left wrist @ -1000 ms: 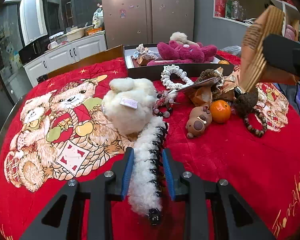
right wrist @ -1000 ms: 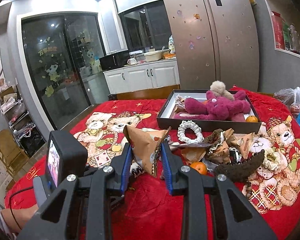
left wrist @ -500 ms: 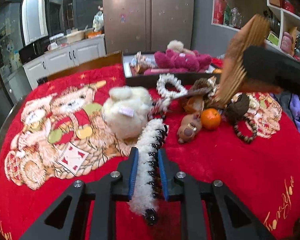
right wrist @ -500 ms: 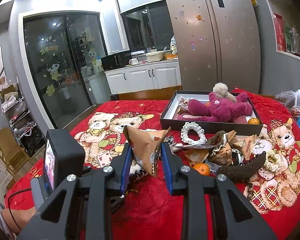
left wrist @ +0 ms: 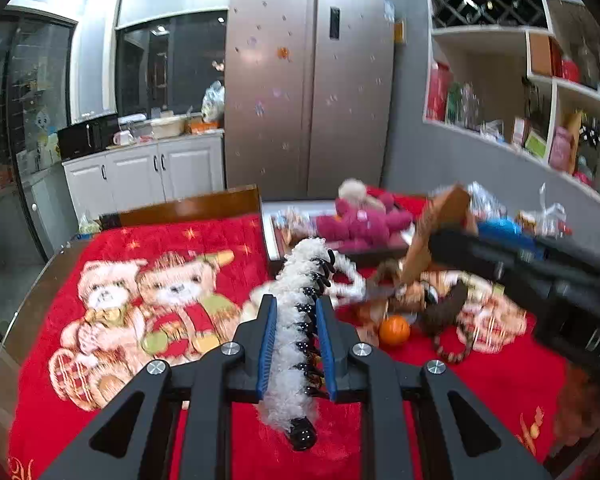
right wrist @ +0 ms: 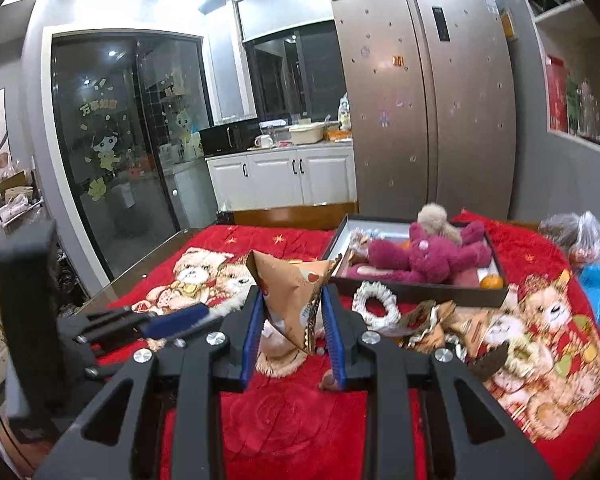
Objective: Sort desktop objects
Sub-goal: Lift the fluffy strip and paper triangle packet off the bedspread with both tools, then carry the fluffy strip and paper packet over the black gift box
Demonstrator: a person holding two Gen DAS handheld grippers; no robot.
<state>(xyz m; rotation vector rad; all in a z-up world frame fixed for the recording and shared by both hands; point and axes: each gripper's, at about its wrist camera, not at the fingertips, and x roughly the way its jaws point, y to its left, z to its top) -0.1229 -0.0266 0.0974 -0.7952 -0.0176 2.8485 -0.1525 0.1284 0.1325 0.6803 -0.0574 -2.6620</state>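
Fluffy white plush with glossy black plastic teeth on the hair clip (left wrist: 300,320). Matt brown paper, crinkled, on the snack packet (right wrist: 296,300). Soft red fleece over the table (right wrist: 300,412). Brushed metal on the fridge (left wrist: 312,92). Matt black plastic, ribbed blue pads on the left claw (left wrist: 296,346).

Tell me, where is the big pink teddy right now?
In the right wrist view, the fluffy magenta plush bear lies inside the dark shallow box at the far right of the red blanket, before the fridge.
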